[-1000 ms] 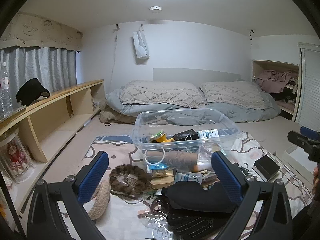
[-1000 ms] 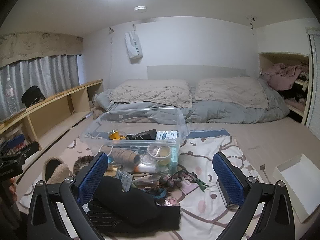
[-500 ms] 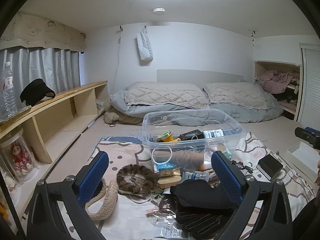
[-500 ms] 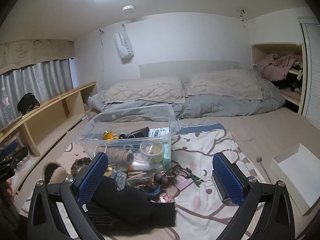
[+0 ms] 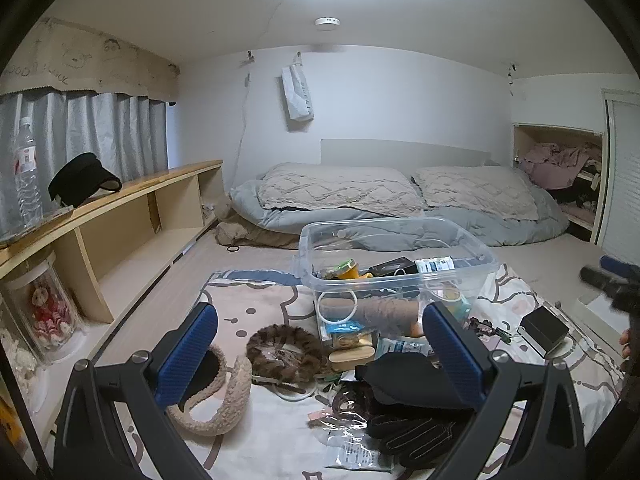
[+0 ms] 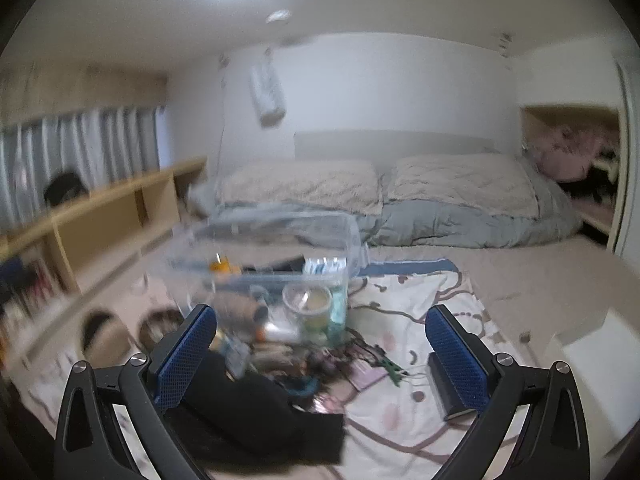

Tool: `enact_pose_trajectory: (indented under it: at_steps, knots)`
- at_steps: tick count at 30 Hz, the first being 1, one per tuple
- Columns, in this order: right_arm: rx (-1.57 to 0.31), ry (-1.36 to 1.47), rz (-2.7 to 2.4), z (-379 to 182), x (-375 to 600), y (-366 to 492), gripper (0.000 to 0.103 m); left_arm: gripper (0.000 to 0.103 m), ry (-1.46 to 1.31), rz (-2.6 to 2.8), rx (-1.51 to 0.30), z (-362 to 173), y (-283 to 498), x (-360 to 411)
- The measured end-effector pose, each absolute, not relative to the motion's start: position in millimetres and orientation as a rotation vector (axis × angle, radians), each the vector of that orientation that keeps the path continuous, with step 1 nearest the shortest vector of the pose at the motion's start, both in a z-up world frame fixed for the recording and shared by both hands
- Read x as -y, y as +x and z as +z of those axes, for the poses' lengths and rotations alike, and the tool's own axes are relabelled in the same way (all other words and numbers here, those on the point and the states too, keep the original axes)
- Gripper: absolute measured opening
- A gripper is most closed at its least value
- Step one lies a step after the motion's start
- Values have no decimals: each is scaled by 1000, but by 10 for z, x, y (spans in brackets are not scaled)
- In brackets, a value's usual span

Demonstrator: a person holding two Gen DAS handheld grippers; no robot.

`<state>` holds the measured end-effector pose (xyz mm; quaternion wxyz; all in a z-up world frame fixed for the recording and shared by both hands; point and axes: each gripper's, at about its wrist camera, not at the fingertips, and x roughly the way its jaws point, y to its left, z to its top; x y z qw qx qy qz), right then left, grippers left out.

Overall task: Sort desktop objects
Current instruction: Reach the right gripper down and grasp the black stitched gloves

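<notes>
Many small things lie heaped on the patterned blanket (image 5: pixel 256 300), just in front of the clear bin (image 5: pixel 396 256), which is already part filled. Black gloves (image 5: pixel 416 432) nearest me, brown fur band (image 5: pixel 286 350) and beige headband (image 5: pixel 222 400) to their left, small black box (image 5: pixel 546 328) off right. My left gripper (image 5: pixel 320 356) and right gripper (image 6: pixel 320 356) both hang spread wide, holding nothing. Step, I judge: choosing a pick. Next move calls for dropping onto one loose piece, clear of the tangle
</notes>
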<state>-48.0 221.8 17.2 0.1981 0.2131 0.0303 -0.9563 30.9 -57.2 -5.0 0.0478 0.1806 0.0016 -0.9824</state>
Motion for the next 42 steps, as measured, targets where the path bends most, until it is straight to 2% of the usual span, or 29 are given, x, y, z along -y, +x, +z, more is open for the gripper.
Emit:
enact_pose_trajectory:
  at_steps: [6, 12, 16, 30, 37, 42]
  knots:
    - [-236, 777, -2481, -125, -1910, -773, 103, 103, 529, -2997, 5, -41, 379, 589]
    - [-267, 865, -2401, -351, -1636, -974, 103, 103, 520, -3001, 34, -39, 401, 574]
    - [-410, 943, -2387, -537, -1374, -1059, 103, 103, 524, -3005, 30, -44, 403, 587]
    - [-577, 981, -2065, -1035, -710, -1046, 103, 103, 553, -3002, -10, -63, 415, 646]
    - [-564, 1024, -2007, -1196, -488, -1153, 103, 103, 571, -3002, -8, -72, 398, 658]
    - [-453, 1081, -1981, -1251, -432, -1329, 103, 103, 613, -2994, -24, -105, 360, 691]
